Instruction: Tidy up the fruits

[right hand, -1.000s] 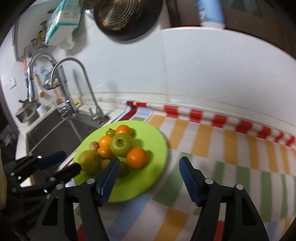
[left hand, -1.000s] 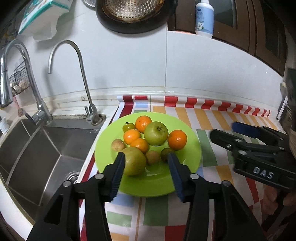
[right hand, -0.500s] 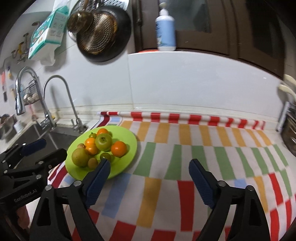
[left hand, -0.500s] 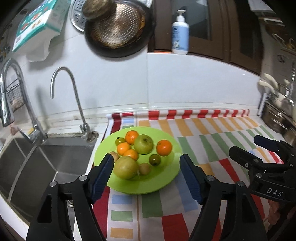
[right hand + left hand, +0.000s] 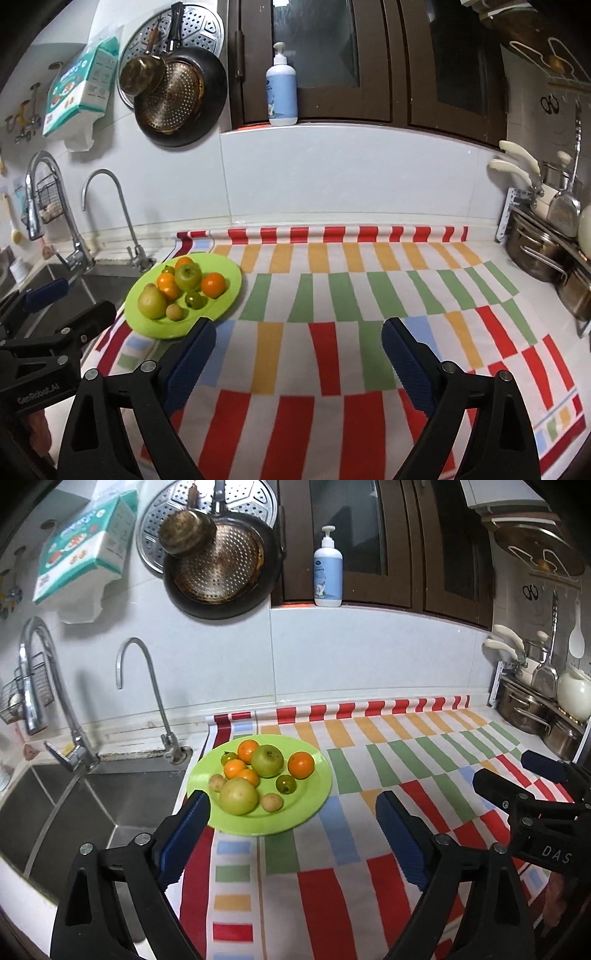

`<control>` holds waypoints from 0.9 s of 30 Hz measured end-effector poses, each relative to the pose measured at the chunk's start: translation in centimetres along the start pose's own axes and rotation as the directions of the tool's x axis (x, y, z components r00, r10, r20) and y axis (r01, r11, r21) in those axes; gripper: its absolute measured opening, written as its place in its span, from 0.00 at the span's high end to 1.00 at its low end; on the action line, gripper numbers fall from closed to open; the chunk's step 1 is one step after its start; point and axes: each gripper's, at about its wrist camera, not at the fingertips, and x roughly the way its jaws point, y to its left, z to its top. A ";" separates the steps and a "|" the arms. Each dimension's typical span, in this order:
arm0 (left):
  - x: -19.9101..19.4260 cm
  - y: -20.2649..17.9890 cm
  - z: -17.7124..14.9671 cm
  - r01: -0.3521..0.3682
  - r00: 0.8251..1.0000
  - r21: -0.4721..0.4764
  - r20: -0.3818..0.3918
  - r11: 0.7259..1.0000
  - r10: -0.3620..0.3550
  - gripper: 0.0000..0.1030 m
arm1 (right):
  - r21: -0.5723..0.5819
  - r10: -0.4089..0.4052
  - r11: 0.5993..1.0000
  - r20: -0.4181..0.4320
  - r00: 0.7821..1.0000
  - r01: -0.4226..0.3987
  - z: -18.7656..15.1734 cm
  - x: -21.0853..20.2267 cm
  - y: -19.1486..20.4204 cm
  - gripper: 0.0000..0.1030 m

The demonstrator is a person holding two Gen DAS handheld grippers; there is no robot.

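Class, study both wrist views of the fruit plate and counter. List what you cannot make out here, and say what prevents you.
- Print on the pump bottle: too small in both views.
- Near-left rim of the green plate: hidden in the left wrist view by a finger of the left hand-held gripper.
- Pots at the right: cut off by the edge of the right wrist view.
- Undersides of the clustered fruit: hidden, as pieces overlap.

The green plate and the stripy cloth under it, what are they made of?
The green plate looks like smooth plastic: bright even colour, soft shine, thin rim. The stripy cloth looks like wipe-clean vinyl or oilcloth, since it lies flat, glints a little and curls stiffly at the wall. I can't be sure of either.
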 end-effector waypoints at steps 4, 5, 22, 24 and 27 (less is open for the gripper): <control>-2.3 -0.5 -0.8 -0.026 1.000 -0.021 0.009 0.999 0.026 0.04 | 0.000 0.005 1.000 0.016 1.000 -0.005 -0.7 -2.2 -0.5 0.09; -2.8 -0.7 -1.0 -0.027 1.000 -0.024 0.010 0.999 0.027 0.04 | -0.003 0.008 1.000 0.017 1.000 -0.008 -0.9 -2.7 -0.6 0.08; -9.8 -2.5 -3.7 -0.052 0.998 -0.036 0.040 0.998 0.054 0.00 | -0.020 0.019 1.000 0.070 0.997 -0.018 -3.6 -10.0 -1.5 0.08; -10.4 -2.7 -3.9 -0.060 0.997 -0.031 0.047 0.998 0.061 0.00 | -0.023 0.020 1.000 0.074 0.997 -0.018 -3.9 -10.5 -1.6 0.08; -11.0 -2.9 -4.1 -0.060 0.997 -0.033 0.053 0.998 0.062 0.00 | -0.024 0.021 1.000 0.074 0.997 -0.020 -4.3 -11.1 -1.7 0.08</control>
